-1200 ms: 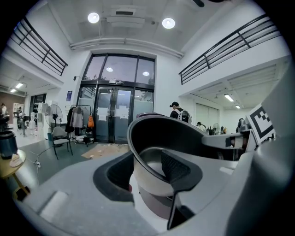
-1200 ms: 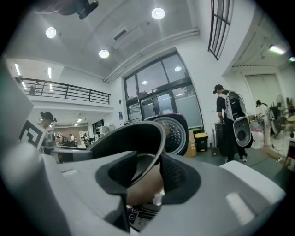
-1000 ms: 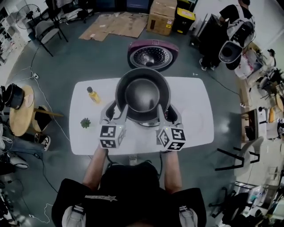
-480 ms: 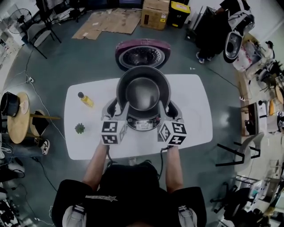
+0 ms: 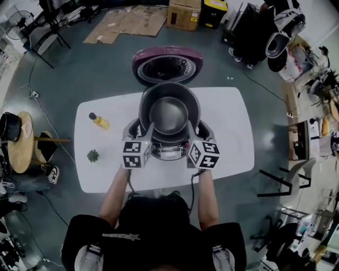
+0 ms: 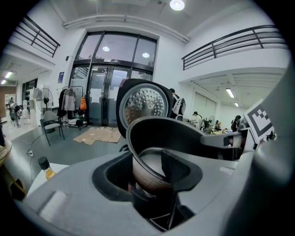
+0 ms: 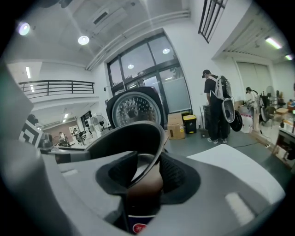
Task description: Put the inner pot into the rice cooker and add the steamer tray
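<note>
The dark metal inner pot point(image 5: 169, 108) hangs over the open rice cooker point(image 5: 168, 151) on the white table, its bottom inside the cooker's body. The cooker's maroon lid point(image 5: 167, 66) stands tipped back behind it. My left gripper point(image 5: 143, 129) is shut on the pot's left rim, and my right gripper point(image 5: 194, 129) is shut on the right rim. In the left gripper view the pot's wall point(image 6: 152, 177) runs between the pads of the left gripper point(image 6: 154, 170). The right gripper view shows the pot's rim point(image 7: 159, 138) pinched the same way by the right gripper point(image 7: 145, 173).
A small yellow bottle point(image 5: 99, 121) and a little green plant point(image 5: 92, 155) sit on the left of the white table point(image 5: 228, 137). A round wooden stool point(image 5: 21, 143) stands left of the table. A person point(image 5: 254, 32) and cardboard boxes point(image 5: 183, 16) are at the far end.
Both grippers have lowered the pot together toward the cooker. The cooker's front panel now shows between the two marker cubes.
</note>
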Demonstrator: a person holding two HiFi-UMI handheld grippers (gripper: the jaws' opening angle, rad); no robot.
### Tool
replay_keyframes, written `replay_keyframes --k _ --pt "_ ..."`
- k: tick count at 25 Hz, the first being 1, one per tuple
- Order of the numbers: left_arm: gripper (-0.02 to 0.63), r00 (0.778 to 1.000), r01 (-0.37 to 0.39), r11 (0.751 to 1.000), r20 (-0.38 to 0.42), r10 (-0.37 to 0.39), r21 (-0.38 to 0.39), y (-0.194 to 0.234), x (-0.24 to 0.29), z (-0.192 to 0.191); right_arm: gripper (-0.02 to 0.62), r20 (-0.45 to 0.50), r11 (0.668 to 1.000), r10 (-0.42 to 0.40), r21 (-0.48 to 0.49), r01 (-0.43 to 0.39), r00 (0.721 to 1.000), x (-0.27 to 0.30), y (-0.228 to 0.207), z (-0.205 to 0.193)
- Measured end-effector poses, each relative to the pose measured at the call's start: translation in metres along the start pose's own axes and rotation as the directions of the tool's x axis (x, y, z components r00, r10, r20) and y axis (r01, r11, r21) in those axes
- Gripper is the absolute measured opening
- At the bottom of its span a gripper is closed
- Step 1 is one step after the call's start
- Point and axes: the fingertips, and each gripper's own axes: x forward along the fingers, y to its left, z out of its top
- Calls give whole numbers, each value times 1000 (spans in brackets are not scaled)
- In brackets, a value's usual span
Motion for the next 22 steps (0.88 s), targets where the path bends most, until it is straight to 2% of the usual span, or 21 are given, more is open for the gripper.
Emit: replay_keyframes --k 12,22 --pt "198 994 -11 1000 -110 8 -26 11 32 -29 149 -161 1000 -11 -7 10 987 36 -14 -30" --pt "198 978 -30 999 -208 24 -25 16 46 -62 156 -290 999 -31 -42 20 956 51 -20 -63"
